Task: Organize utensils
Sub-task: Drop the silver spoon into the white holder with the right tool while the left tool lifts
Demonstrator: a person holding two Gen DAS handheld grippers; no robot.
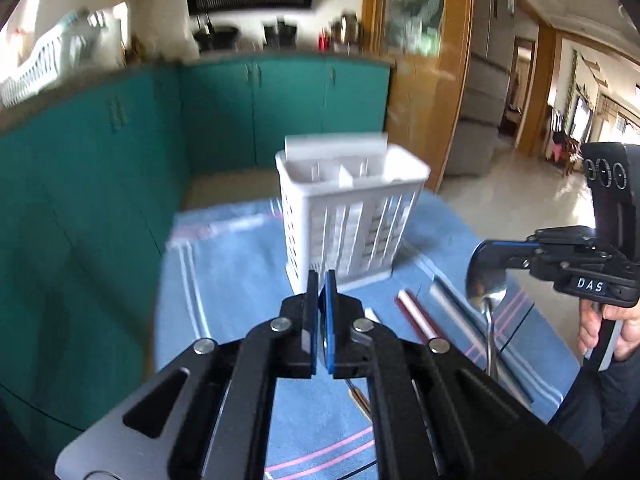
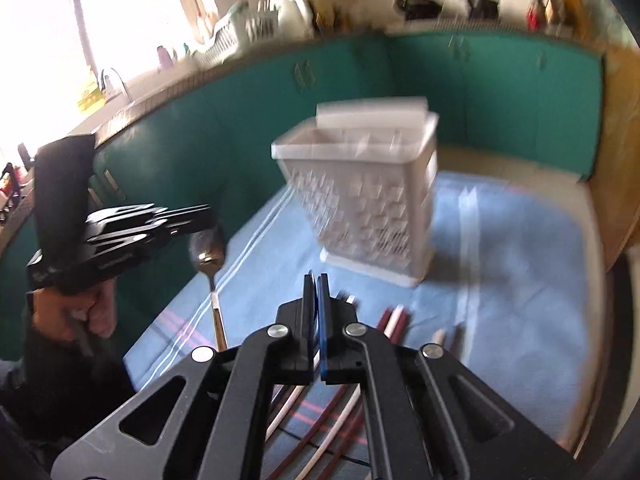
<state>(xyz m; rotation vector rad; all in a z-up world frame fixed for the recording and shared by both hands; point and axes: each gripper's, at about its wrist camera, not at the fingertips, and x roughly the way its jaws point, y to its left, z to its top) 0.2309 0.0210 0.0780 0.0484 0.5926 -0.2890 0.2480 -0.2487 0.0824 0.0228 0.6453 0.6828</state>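
blue cloth [image 1: 240, 280], slotted caddy [image 1: 348, 216]; left fingers [image 1: 310, 320] clenched on gilt spoon [image 2: 208, 256], right fingers [image 2: 309, 320] on steel spoon [image 1: 486, 280]

Teal cabinets [image 1: 216, 120] wrap the corner beneath a cluttered counter [image 2: 480, 26]. Left of them, a window [image 2: 120, 12] blazes with daylight; right of them stands a wooden door frame [image 1: 456, 80].

Both claws, left [image 1: 319, 280] and right [image 2: 317, 282], closed, angled downward.
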